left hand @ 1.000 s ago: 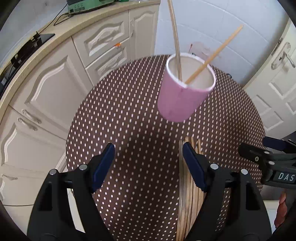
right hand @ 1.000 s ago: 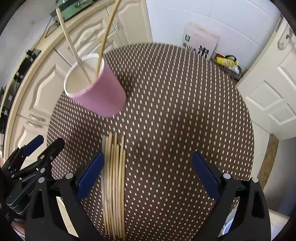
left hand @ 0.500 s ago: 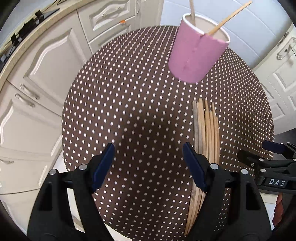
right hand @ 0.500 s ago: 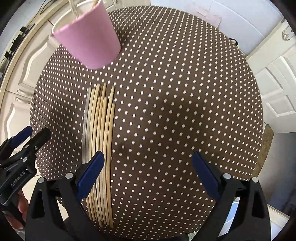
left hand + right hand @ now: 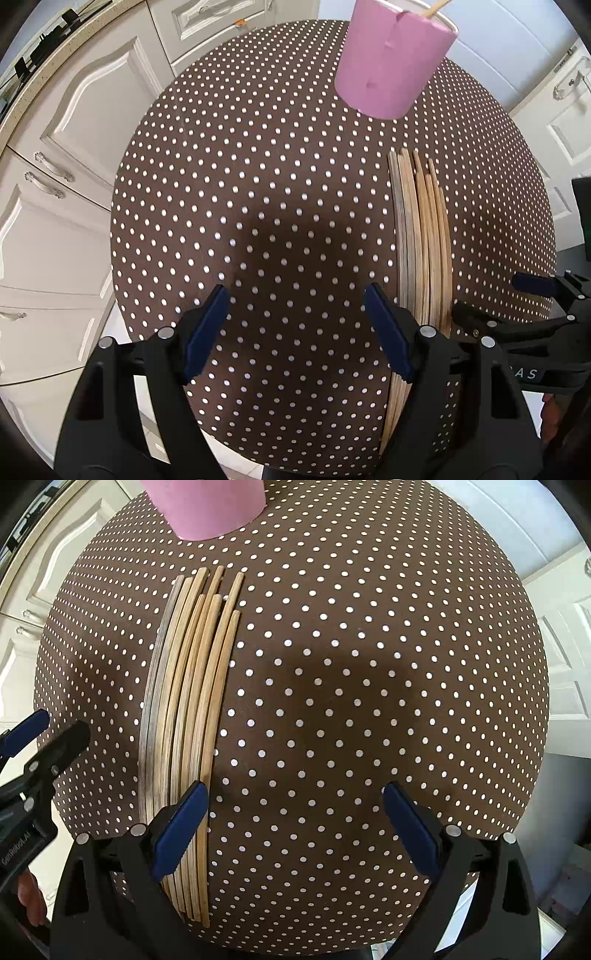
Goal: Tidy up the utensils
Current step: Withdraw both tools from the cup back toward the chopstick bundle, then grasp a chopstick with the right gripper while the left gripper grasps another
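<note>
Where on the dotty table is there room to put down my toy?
The table is bare on the cabinet side, left of the chopsticks in the left tool's view. It is also bare on the door side, right of them in the right tool's view. It is crowded at the chopstick row, with the pink cup at its far end.

A round table (image 5: 258,184) in brown white-dotted cloth stands beside cream cabinets (image 5: 74,147) and a white door (image 5: 569,635).
</note>
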The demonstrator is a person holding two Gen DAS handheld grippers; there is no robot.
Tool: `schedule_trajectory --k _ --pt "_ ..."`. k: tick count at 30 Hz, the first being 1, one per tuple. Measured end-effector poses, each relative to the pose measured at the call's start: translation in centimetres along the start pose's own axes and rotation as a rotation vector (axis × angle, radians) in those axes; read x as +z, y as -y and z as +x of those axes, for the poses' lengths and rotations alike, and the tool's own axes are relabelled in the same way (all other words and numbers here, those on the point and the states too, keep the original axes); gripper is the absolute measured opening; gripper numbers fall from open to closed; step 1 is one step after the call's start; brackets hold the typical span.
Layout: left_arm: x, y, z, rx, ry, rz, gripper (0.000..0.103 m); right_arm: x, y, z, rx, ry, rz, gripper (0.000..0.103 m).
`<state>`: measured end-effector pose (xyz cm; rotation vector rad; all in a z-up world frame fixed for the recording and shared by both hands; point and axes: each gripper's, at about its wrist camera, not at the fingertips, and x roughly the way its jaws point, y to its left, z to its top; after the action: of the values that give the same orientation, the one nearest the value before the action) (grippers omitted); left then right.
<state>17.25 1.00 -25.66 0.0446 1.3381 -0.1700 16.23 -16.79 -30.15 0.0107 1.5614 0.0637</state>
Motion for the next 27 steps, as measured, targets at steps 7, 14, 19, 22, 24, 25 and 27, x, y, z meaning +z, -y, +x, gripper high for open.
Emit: schedule_trajectory --k 7,14,19,22,24,25,27 --pt "-0.4 0.0 0.3 -0.007 -0.011 -0.002 0.075 -0.2 -2.2 0.3 -0.024 0.021 -0.028 0.092" --pt "-0.6 0.8 0.5 -0.001 -0.025 0.018 0.075 -0.3 -4.5 0.4 -0.029 0.040 -0.088 0.072" --pt "-0.7 1.3 0.4 0.006 -0.025 0.030 0.075 -0.2 -6.4 0.0 -0.024 0.071 -0.150 0.055" --pt "-0.6 1.6 0.4 0.001 -0.024 0.032 0.075 -0.5 -7.9 -0.4 -0.010 0.100 -0.215 0.012" --pt "-0.6 1.8 0.5 -0.004 -0.027 0.037 0.075 -0.6 -8.6 -0.3 -0.010 0.102 -0.233 0.007" --pt "-0.5 1.8 0.6 -0.005 -0.029 0.040 0.075 -0.6 -8.8 -0.2 -0.008 0.105 -0.236 0.007" --pt "-0.5 2.2 0.7 -0.010 -0.035 0.052 0.075 -0.7 -8.8 -0.1 0.012 0.107 -0.226 0.006"
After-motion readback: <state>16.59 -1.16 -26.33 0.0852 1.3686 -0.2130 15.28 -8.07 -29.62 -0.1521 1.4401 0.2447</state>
